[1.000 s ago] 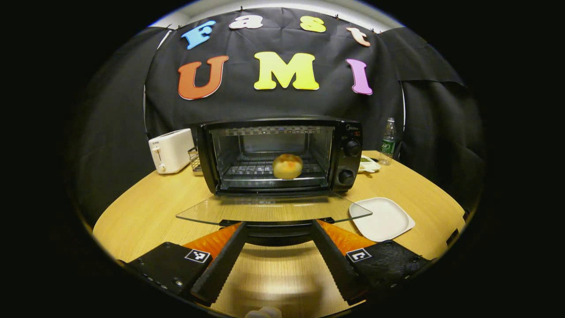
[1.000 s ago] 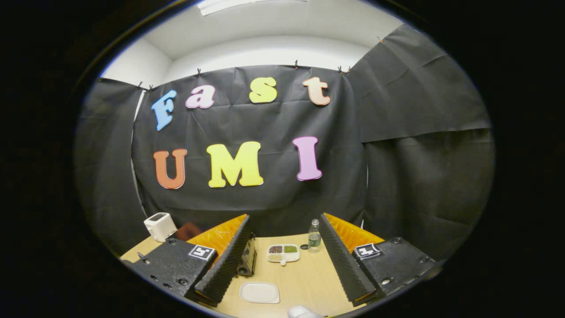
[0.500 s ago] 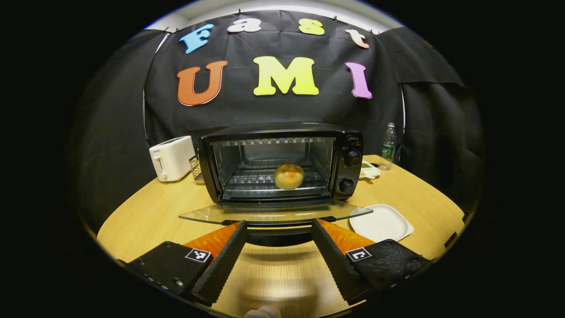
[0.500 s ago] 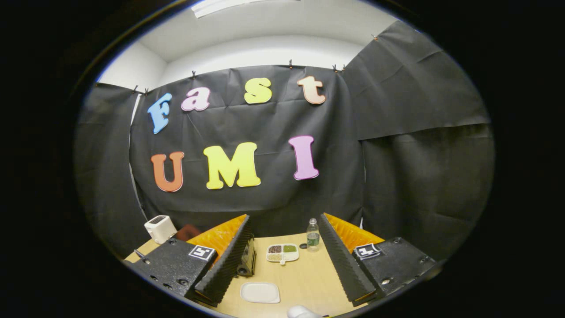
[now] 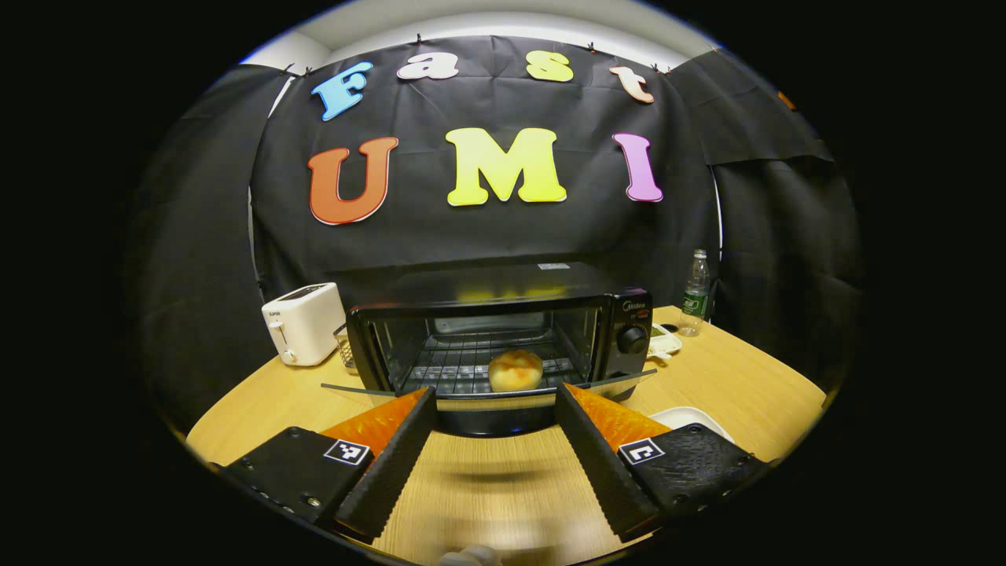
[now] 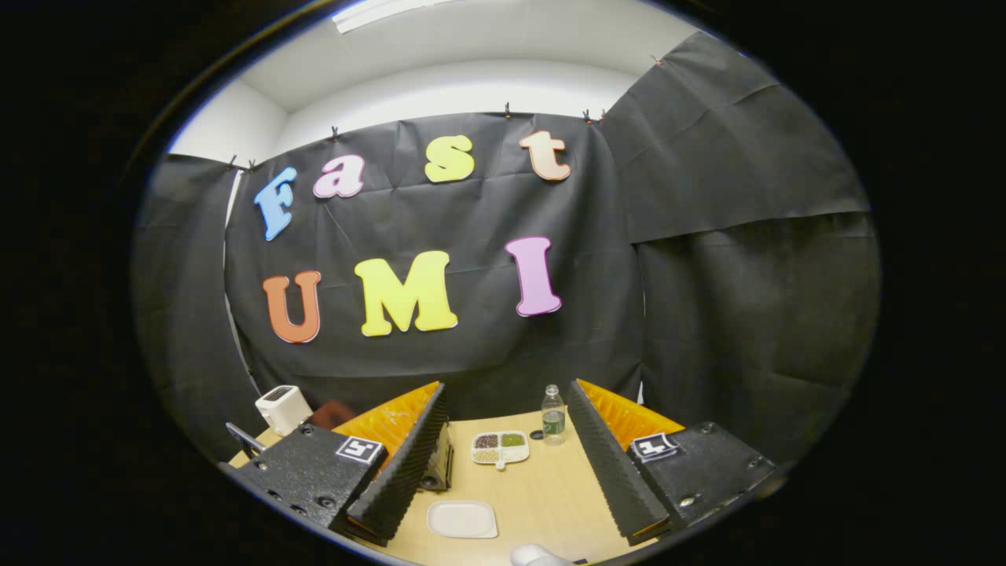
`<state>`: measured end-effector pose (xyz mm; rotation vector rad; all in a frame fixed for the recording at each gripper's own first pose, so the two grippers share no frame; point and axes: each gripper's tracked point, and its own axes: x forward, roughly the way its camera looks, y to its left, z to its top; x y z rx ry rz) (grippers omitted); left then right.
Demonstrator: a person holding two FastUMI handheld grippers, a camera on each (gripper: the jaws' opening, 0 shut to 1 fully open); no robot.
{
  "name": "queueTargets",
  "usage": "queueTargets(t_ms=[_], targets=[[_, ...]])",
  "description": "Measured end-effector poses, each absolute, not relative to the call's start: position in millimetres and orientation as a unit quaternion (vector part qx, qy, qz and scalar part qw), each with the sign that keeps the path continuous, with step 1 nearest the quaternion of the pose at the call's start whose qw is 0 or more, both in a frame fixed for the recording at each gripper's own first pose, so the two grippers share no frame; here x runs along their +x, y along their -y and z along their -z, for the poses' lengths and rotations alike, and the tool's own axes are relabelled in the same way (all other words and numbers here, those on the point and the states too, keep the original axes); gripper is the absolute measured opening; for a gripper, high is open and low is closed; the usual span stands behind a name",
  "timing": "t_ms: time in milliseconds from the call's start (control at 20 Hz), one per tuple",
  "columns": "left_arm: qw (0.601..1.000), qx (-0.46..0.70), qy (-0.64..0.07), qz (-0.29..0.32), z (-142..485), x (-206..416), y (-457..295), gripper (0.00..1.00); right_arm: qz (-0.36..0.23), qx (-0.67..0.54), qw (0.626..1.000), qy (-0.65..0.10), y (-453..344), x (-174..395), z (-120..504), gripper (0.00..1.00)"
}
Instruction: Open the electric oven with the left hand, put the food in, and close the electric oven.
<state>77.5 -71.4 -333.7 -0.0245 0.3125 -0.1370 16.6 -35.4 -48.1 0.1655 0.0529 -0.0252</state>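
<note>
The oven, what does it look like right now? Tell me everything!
The oven is a black box on the wooden table. Its right side has a round knob. Its glass door hangs part open, hinged at the bottom, and its dark handle lies between the fingers of the open left claw. Inside, a golden bun sits on the wire rack. A white toaster stands to its left.

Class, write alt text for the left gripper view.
The open left gripper reaches under the electric oven's half-raised glass door, a bun on the rack inside. A white toaster stands left, a water bottle right, on the wooden table.
</note>
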Motion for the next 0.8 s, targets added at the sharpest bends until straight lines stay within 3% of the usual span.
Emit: queueTargets(t_ms=[100,200,250,300,350,400,550,600,700,750,800], targets=[[0.987,-0.011,-0.148,0.068,327,89,72,1.00,0.017,0.085,0.996,-0.027,40,18,48,0.97],[0.988,-0.009,-0.142,0.069,320,101,73,0.91,0.019,0.085,0.996,-0.027,41,19,48,0.97],[0.988,-0.010,-0.139,0.068,318,108,73,0.91,0.020,0.084,0.996,-0.026,41,21,48,0.96],[0.988,-0.010,-0.138,0.067,316,115,74,0.99,0.022,0.083,0.996,-0.025,42,22,47,0.97],[0.989,-0.013,-0.135,0.066,314,121,74,0.99,0.023,0.083,0.996,-0.026,43,24,48,0.96],[0.989,-0.009,-0.134,0.066,313,126,75,0.91,0.023,0.083,0.996,-0.028,43,25,48,0.96],[0.990,-0.007,-0.125,0.067,310,142,78,0.91,0.027,0.088,0.995,-0.031,46,30,50,0.97],[0.990,-0.007,-0.125,0.067,309,148,79,1.00,0.028,0.089,0.995,-0.034,48,31,50,0.97],[0.990,-0.006,-0.125,0.068,308,159,80,0.91,0.029,0.087,0.995,-0.038,48,35,53,0.97],[0.990,-0.008,-0.126,0.067,308,164,81,1.00,0.028,0.087,0.995,-0.038,49,37,52,0.97],[0.990,-0.010,-0.127,0.066,307,167,81,0.91,0.028,0.087,0.995,-0.039,48,38,53,0.97]])
